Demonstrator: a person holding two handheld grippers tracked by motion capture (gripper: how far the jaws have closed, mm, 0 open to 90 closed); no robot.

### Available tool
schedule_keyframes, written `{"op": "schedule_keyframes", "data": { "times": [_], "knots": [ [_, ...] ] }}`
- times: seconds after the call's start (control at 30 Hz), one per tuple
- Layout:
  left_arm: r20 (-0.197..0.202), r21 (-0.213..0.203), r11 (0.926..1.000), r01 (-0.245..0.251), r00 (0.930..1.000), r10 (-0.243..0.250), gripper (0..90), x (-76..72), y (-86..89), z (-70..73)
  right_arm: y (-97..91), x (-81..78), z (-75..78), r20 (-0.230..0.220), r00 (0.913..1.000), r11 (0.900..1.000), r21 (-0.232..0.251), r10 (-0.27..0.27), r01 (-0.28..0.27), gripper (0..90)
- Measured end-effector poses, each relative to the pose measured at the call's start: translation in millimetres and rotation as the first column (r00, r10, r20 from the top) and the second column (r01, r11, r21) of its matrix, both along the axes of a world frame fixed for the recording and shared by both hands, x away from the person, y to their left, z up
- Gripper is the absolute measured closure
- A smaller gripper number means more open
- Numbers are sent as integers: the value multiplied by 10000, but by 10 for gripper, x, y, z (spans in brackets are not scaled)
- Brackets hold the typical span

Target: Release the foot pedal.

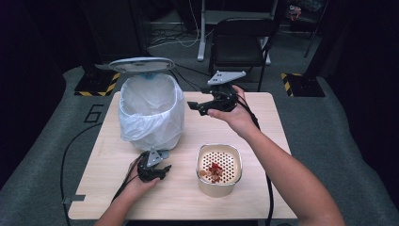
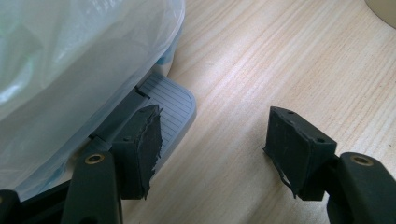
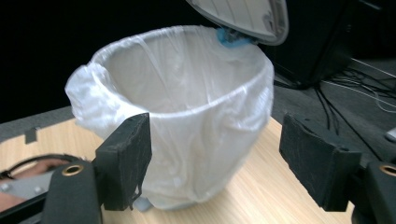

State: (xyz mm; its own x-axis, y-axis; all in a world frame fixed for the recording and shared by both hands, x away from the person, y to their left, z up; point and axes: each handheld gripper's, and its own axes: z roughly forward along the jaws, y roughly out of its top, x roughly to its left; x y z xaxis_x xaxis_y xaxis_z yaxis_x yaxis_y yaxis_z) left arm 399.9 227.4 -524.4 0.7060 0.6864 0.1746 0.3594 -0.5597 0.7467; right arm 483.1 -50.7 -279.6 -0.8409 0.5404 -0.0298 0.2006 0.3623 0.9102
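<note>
Pedal bin (image 1: 150, 113) with white liner, lid raised; left gripper (image 1: 162, 168) released, one pad on its foot pedal (image 2: 170, 105); right gripper (image 1: 196, 106) released, empty, beside its rim

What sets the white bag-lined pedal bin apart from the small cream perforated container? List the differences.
The white bag-lined pedal bin is taller and wider; the small cream perforated container is low and squat.
The bin wears a thin plastic liner folded over its rim; the container has a bare rim and a holed insert.
The bin has a raised grey lid; the container has no lid.
The container holds red and orange scraps.
Both stand upright on the wooden table.
</note>
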Motion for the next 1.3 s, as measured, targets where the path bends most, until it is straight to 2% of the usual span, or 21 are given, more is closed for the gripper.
{"op": "schedule_keyframes", "data": {
  "times": [0.2,0.33,0.47,0.53,0.67,0.8,0.93,1.0,1.17,1.2,1.23,1.3],
  "knots": [
    [1,70,10000,54,10000,-54,360,3,4,3,-128,-55,-79,14,9999,9995,-278,-163,164,256],
    [12,109,9999,46,10000,-47,360,1,5,5,-270,-82,-141,-120,9993,9992,-146,-361,359,289],
    [30,115,9999,64,10000,-64,360,3,6,5,-438,-127,-226,80,9975,9969,-356,-703,705,292],
    [24,110,9999,59,10000,-59,360,2,6,4,-464,-139,-241,65,9970,9965,-332,-771,773,293],
    [29,117,9999,61,10000,-61,360,2,5,4,-640,-187,-352,6,9944,9938,-331,-1060,1059,294],
    [71,102,9999,2,10000,-3,360,-1,2,1,-811,-212,-475,-91,9884,9883,-161,-1516,1515,298],
    [127,83,10000,-33,9999,32,360,-1,-1,-3,-989,-261,-636,-212,9791,9791,-262,-2022,2016,298],
    [129,108,9999,-13,9999,12,360,1,0,-1,-1019,-269,-672,-173,9776,9774,-310,-2098,2092,298],
    [90,107,9999,14,10000,-15,360,0,2,0,-1159,-342,-859,-211,9638,9637,-328,-2659,2651,298],
    [75,195,9998,58,10000,-60,360,1,7,5,-1205,-367,-915,-180,9581,9577,-389,-2858,2850,297],
    [80,199,9998,66,9999,-68,360,1,8,5,-1205,-367,-915,-180,9581,9577,-389,-2858,2850,297],
    [127,84,10000,38,9999,-39,360,-3,4,-5,-1268,-400,-986,-262,9502,9504,-265,-3105,3098,298]
  ]
}}
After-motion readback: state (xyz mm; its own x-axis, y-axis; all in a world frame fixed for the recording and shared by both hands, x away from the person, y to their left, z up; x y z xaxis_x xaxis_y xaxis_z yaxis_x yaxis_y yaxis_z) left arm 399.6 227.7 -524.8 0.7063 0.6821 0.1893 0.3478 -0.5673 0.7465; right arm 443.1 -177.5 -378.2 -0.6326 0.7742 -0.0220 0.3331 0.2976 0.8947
